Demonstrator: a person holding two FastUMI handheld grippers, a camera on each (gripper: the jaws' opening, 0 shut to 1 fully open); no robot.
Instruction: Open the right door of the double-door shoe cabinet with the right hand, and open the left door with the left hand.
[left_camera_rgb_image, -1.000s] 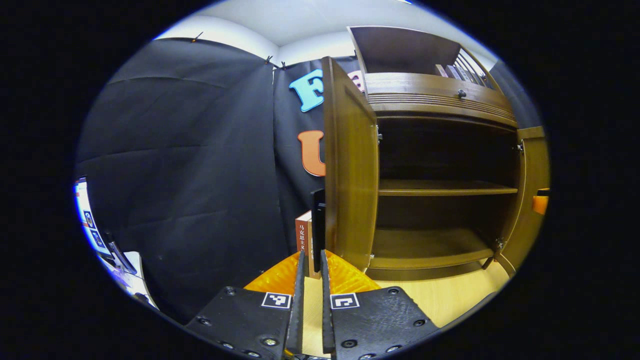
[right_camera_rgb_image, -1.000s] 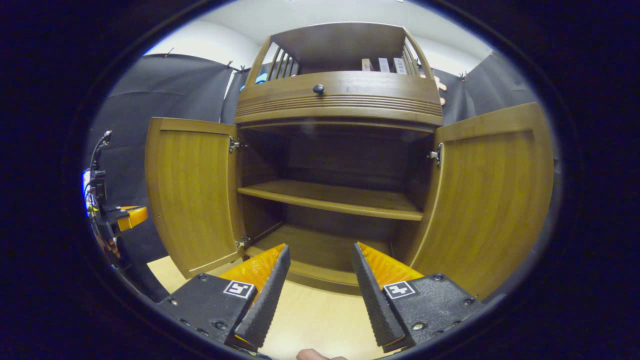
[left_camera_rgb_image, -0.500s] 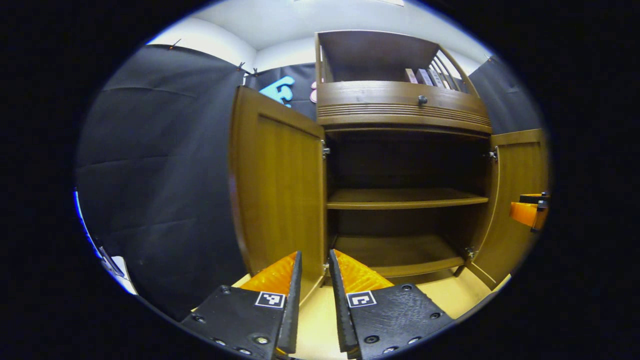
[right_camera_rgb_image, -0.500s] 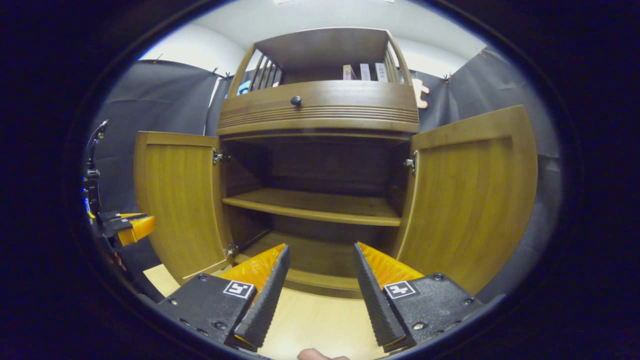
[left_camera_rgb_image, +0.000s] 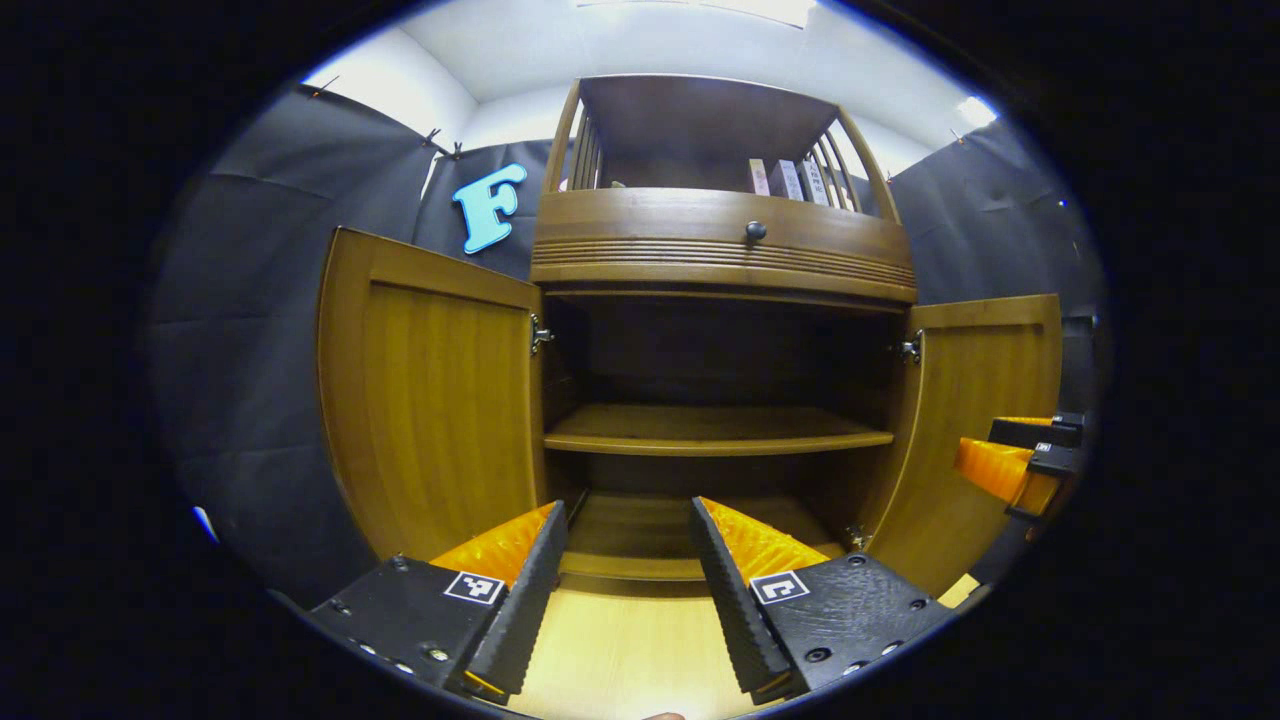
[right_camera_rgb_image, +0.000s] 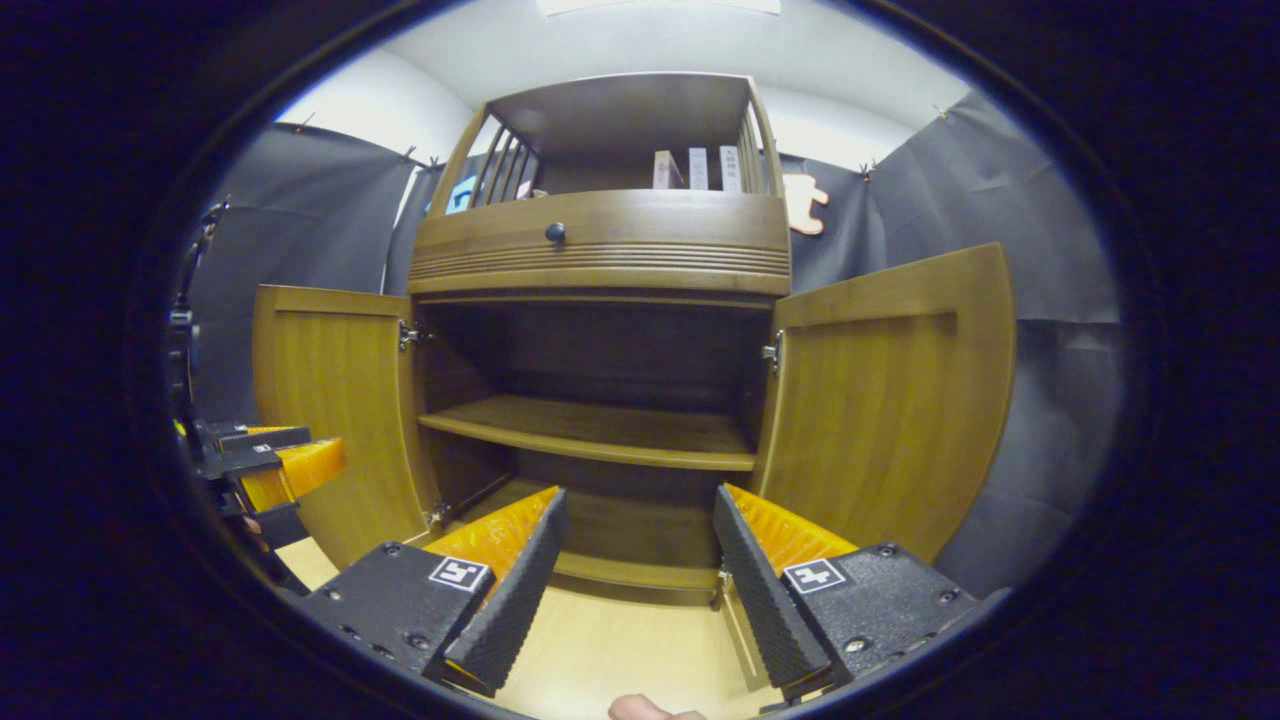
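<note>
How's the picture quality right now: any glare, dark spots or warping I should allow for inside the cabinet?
Left gripper view: ceiling light flares at top; cabinet interior above the shelf sits in deep shadow; fisheye bows the left door. Right gripper view: same dark recess, right door curves outward, everything sharp, no motion blur.

Ribbed fingers (left_camera_rgb_image: 525, 590), square-marked black mounts (left_camera_rgb_image: 850, 610)

left door (left_camera_rgb_image: 430, 400) and right door (left_camera_rgb_image: 975, 420) flank the shelf (left_camera_rgb_image: 715, 435).

Left claw (left_camera_rgb_image: 622, 590): fingers spread apart, holding nothing, level and pointing forward.
Right claw (right_camera_rgb_image: 640, 590): fingers spread apart, holding nothing, level beside the left.
</note>
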